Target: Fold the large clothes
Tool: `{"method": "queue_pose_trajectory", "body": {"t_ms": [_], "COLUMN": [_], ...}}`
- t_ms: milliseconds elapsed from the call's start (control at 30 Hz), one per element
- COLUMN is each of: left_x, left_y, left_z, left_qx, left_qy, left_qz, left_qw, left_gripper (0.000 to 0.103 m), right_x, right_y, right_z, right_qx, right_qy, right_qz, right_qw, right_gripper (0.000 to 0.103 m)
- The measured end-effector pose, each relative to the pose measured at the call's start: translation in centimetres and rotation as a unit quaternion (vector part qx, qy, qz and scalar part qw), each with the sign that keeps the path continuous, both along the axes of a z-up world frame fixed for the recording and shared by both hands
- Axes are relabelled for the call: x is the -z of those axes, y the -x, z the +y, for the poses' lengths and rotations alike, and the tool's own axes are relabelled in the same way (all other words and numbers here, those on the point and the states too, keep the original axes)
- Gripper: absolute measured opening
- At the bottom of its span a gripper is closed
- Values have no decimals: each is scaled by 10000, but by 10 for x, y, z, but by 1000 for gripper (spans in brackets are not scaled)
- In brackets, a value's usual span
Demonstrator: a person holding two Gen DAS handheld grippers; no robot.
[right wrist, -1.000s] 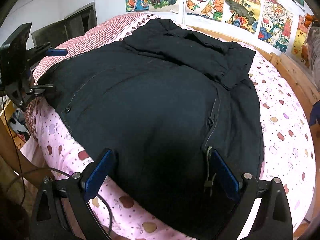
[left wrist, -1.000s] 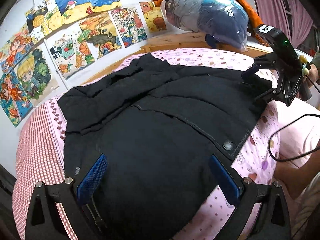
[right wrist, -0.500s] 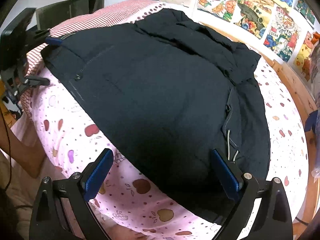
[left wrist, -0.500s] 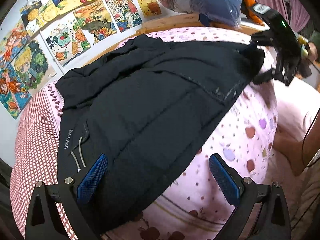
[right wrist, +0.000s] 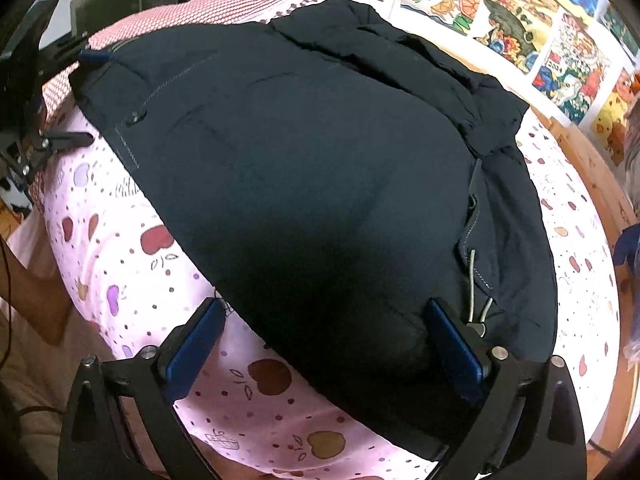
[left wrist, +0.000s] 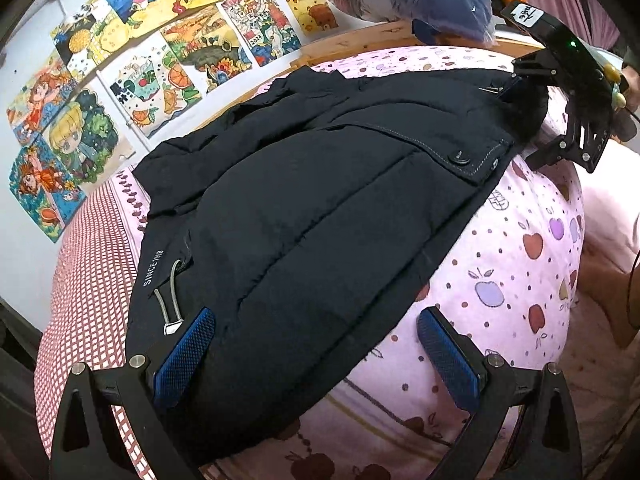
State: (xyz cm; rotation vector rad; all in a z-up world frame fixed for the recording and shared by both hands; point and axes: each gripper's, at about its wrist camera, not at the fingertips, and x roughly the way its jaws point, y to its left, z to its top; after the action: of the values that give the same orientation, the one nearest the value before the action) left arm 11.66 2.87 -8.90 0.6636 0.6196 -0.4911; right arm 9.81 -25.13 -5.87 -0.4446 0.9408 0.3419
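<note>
Black jacket (left wrist: 320, 208) on apple-print sheet (left wrist: 520, 264), drawings (left wrist: 152, 76) behind

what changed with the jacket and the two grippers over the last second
Both grippers drew back toward the near edge: the left gripper and right gripper now straddle the hem of the black jacket at opposite ends, with more apple-print sheet exposed in front. Both jaws stayed open, nothing gripped. The jacket still lies flat on the bed.

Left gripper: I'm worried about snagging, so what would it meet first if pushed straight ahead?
Most likely the black jacket: its hem lies between the open fingers of the left gripper, on the pink bedsheet. Depth is unclear.
</note>
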Motion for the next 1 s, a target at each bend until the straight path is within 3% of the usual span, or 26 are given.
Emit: {"method": "queue_pose_trajectory", "body": {"t_ms": [267, 700, 833, 1000], "left_x": [6, 2, 7, 4], "left_y": [1, 13, 19, 22], "left_z": [-5, -2, -10, -13], "left_qx": [-118, -339, -338, -378], "left_qy": [-278, -214, -628, -801], "left_qz": [-230, -913, -1451, -1779], "left_qw": [9993, 9950, 9868, 9801], "left_gripper": [103, 102, 97, 94], "right_x": [4, -8, -8, -5], "right_y": [4, 30, 31, 38], "right_z": [9, 5, 6, 9], "right_qx": [28, 97, 18, -194], "right_qy": [386, 712, 769, 864], "right_qz": [-209, -1295, -1341, -1379], "right_qw": [9990, 9890, 9880, 9865], "right_gripper": [101, 100, 85, 65]}}
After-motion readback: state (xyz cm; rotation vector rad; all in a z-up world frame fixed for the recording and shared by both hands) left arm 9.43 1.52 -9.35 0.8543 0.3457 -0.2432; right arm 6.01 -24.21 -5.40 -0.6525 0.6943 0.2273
